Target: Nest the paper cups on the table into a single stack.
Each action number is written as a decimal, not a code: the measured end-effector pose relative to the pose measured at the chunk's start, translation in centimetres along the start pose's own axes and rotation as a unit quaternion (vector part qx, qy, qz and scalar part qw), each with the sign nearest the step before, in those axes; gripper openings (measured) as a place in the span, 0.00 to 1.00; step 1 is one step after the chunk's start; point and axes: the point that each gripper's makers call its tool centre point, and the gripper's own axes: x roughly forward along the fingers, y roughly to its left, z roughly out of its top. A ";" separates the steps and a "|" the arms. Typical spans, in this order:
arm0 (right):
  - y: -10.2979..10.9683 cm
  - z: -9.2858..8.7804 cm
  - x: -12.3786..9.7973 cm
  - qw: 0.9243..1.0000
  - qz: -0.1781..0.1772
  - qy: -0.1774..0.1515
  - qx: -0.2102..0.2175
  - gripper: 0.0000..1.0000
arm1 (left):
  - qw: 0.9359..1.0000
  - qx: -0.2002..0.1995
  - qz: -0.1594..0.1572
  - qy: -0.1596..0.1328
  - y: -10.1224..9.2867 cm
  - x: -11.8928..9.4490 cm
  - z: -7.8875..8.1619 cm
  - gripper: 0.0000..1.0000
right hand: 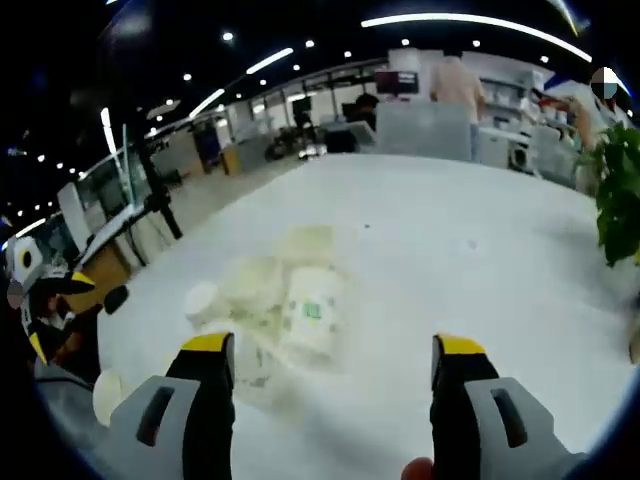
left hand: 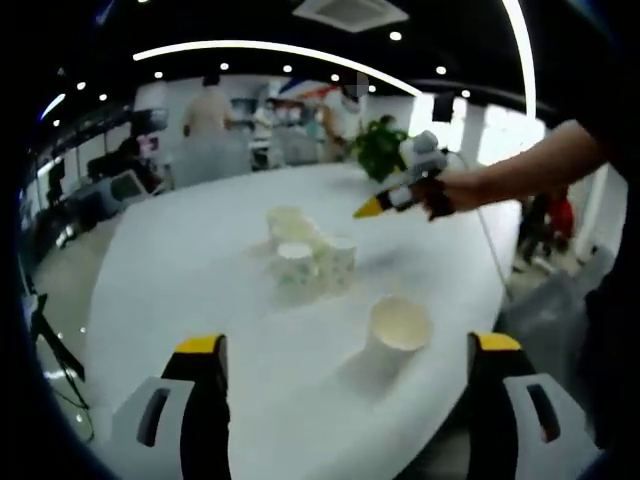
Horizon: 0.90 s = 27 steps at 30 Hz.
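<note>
Left gripper view: we note the left gripper [left hand: 345, 365] nearest the camera, jaws spread wide, nothing betw. them, held above the near edge of the white table [left hand: 180, 280]. Just beyond the jaws a single paper cup [left hand: 398, 328] stands upright, mouth up, apart from the rest. Further in, a cluster of paper cups [left hand: 310, 250] sits mid-table, approx. four or five, touching one another; exact count cannot be told. Past the cluster, the right gripper [left hand: 368, 208] reaches in from the right in a person's hand [left hand: 445, 192], yellow tips pointing at the cups; its opening is not legible here. A potted plant [left hand: 378, 148] stands at the far table edge; people and desks behind.

Right gripper view: we record the right gripper [right hand: 330, 360] jaws wide apart, empty, over the cluster [right hand: 290, 300], which is blurred. The left gripper [right hand: 45, 310] shows at the left margin. Nothing obstructs the cups.
</note>
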 end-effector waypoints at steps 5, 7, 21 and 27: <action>-0.1 0.4 1.2 1.000 0.001 0.005 0.001 0.77 | 1.000 -0.003 -0.001 0.003 -0.1 0.0 -0.5 1.00; -0.1 0.3 2.0 1.000 0.003 0.012 -0.001 0.77 | 1.000 -0.008 0.000 0.002 0.0 0.0 -0.7 1.00; 0.6 -0.5 5.8 0.998 0.029 0.048 -0.016 0.64 | 1.000 -0.014 0.014 0.006 1.0 -0.6 -1.4 1.00; 0.6 -0.4 6.5 0.998 0.042 0.047 -0.001 0.58 | 0.999 -0.032 0.020 0.002 1.2 -0.9 -1.5 0.99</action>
